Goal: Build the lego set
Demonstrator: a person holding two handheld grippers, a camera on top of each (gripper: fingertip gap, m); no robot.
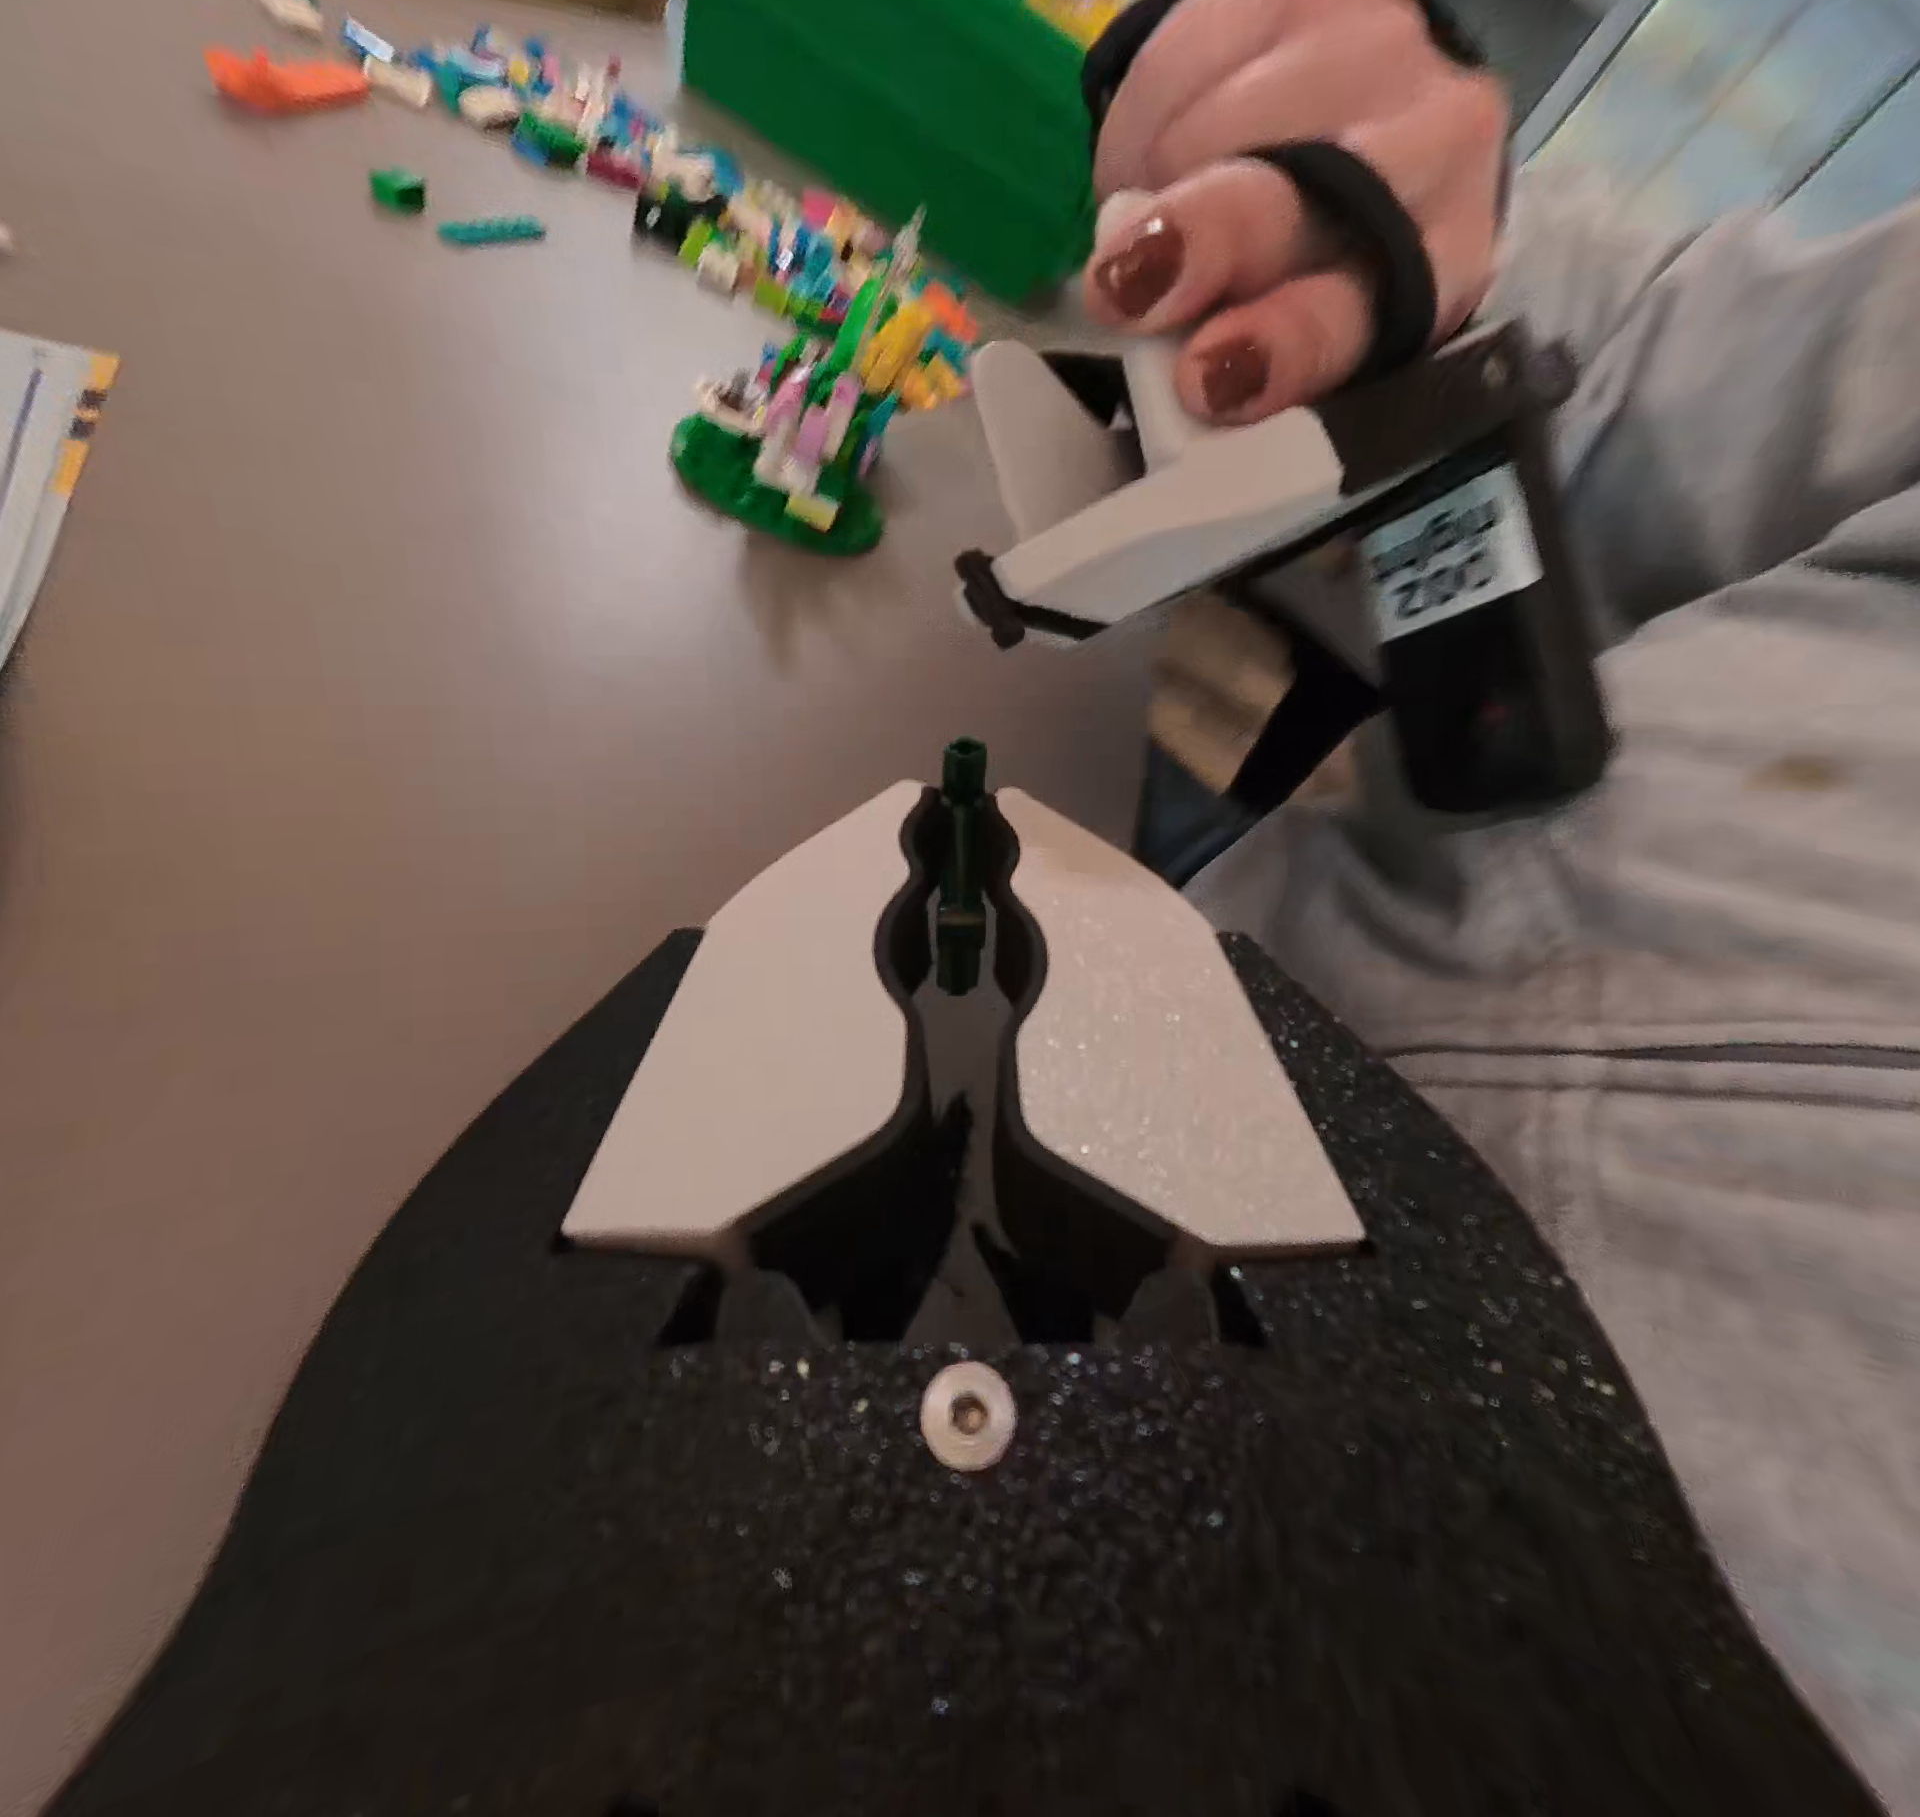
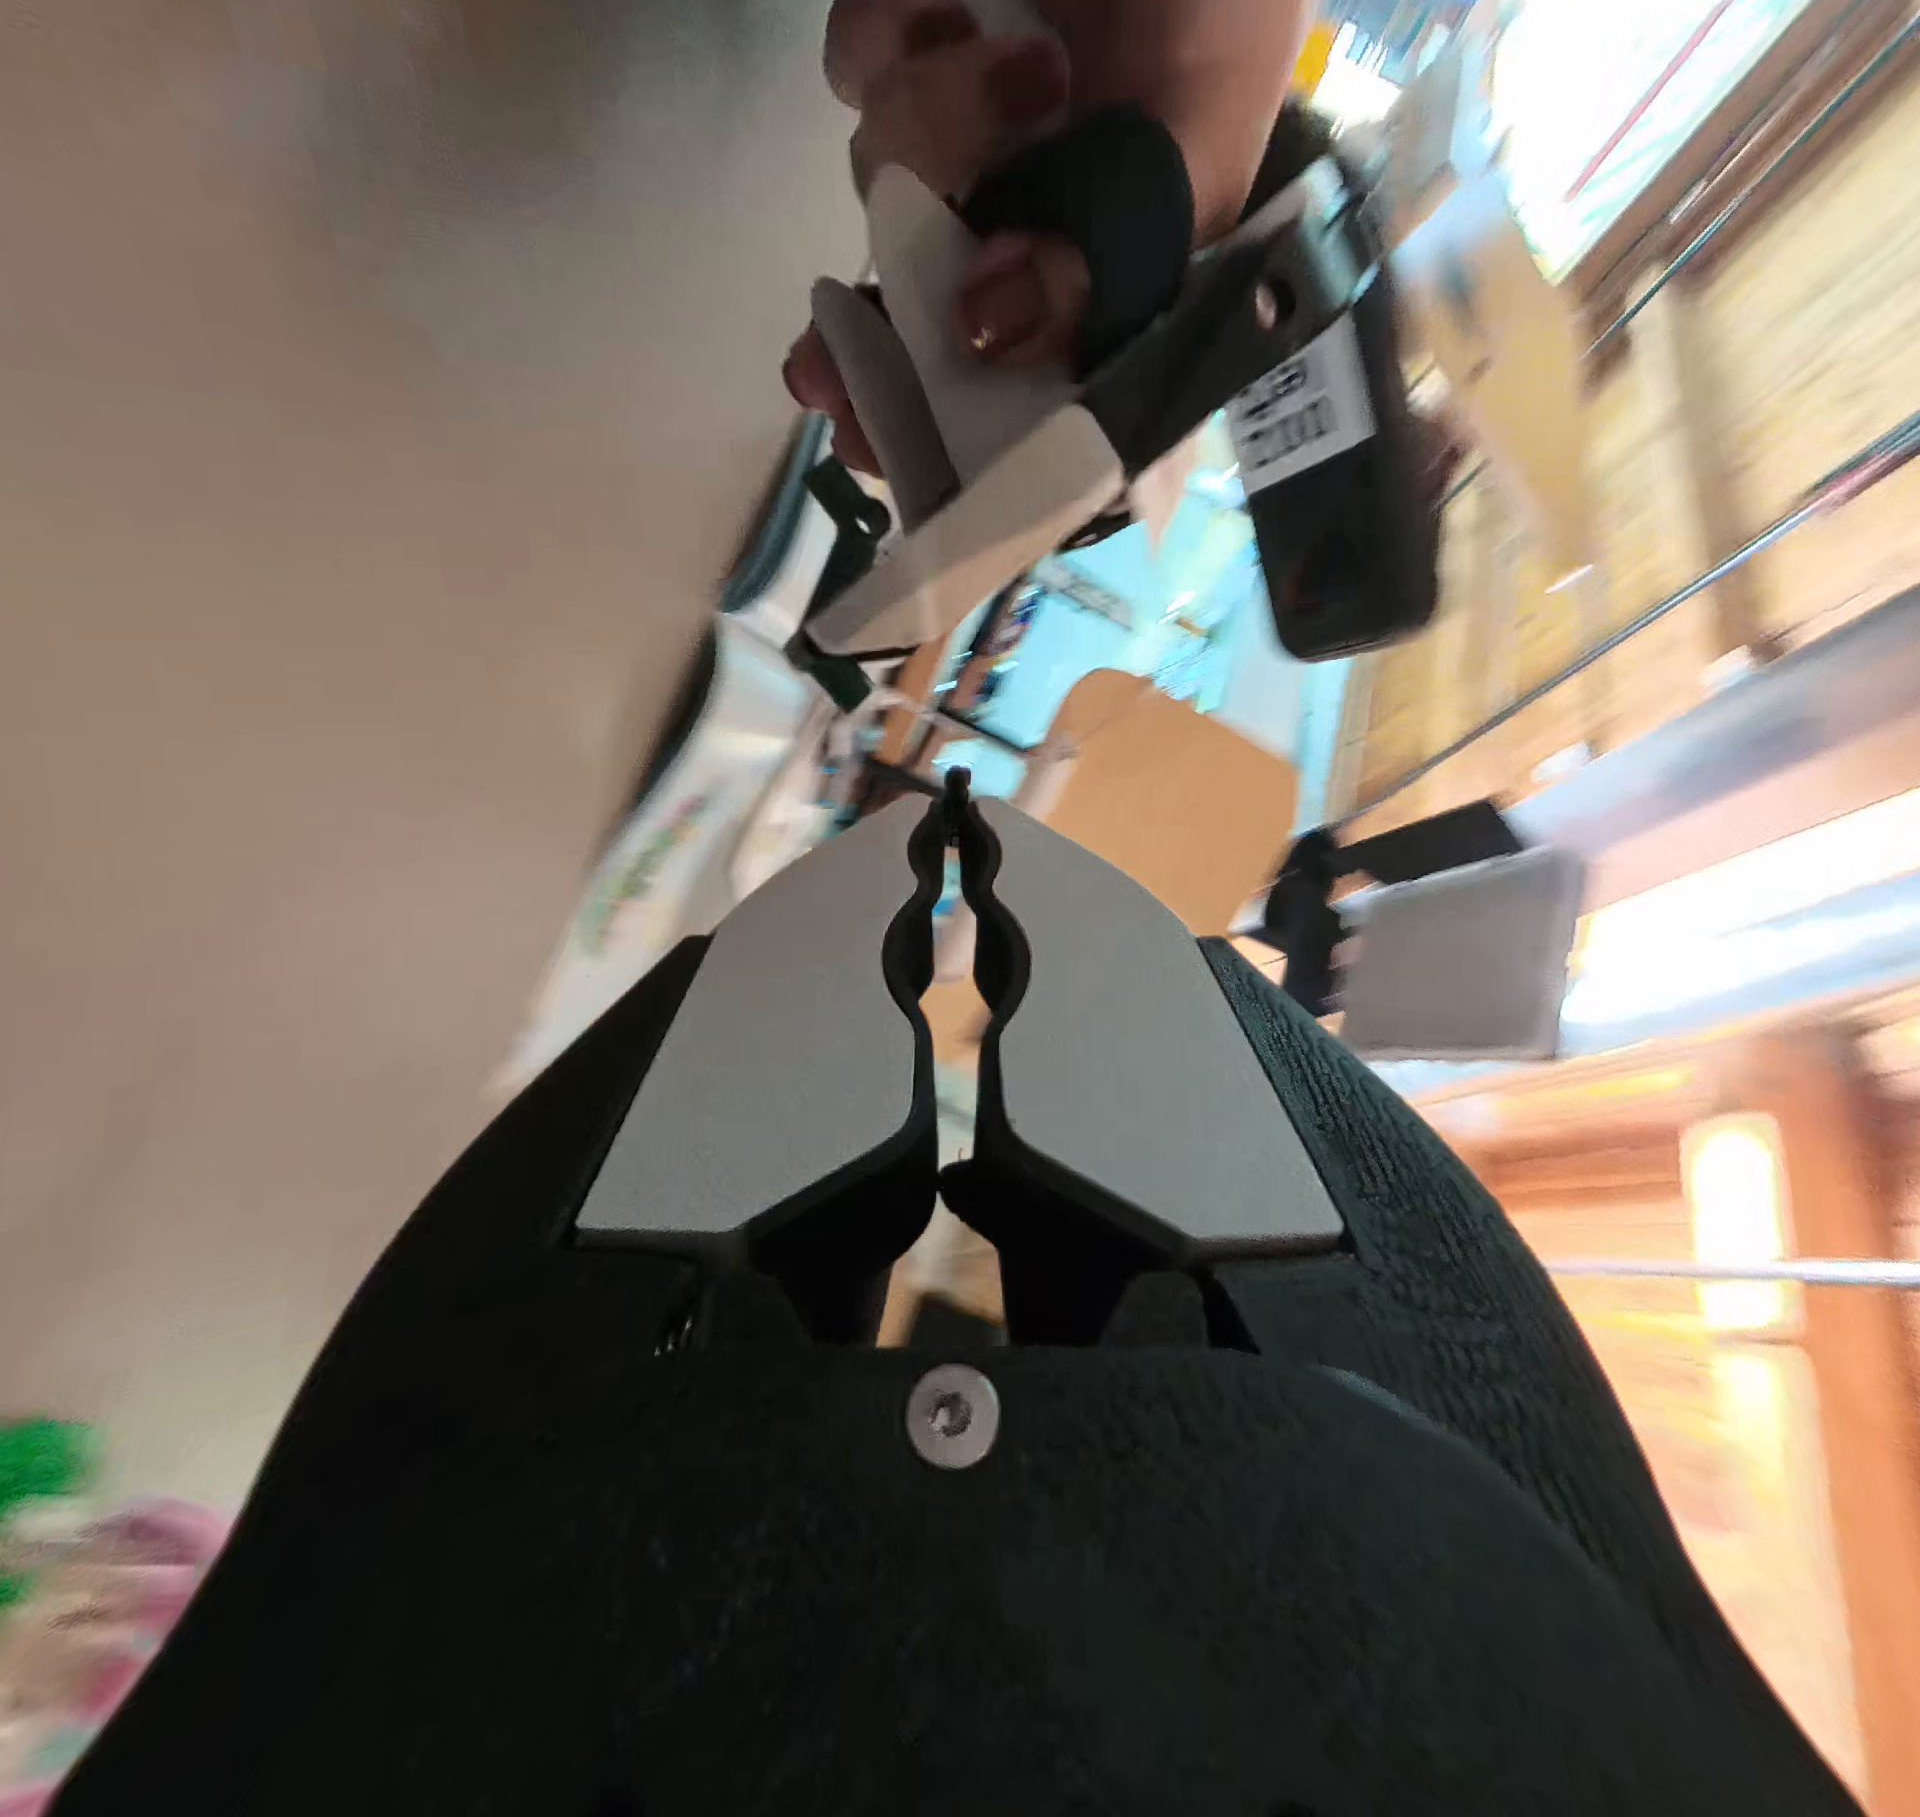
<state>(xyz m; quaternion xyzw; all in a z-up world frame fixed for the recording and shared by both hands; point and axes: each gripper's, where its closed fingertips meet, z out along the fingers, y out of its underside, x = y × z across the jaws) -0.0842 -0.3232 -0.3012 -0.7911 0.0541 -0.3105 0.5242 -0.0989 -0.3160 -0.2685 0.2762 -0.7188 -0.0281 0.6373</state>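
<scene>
Gripping a dark green rod (image 1: 961, 874) lengthwise, my left gripper (image 1: 961, 801) clenches it with only the tip poking past the fingers. At two o'clock my right gripper (image 1: 987, 595) hangs above the table (image 1: 364, 728), pinching a small dark piece (image 1: 982, 591). The half-built model (image 1: 800, 437) stands at twelve o'clock, loose bricks (image 1: 623, 146) at eleven. A hard push could slide the rod back into the jaws.

From the right wrist, my right gripper (image 2: 956, 806) is clamped on that dark piece (image 2: 956, 788), barely held at the very tips. The left gripper (image 2: 831, 661) sits at twelve o'clock. Blur suggests fast motion; the piece could twist free or miss the rod.
</scene>
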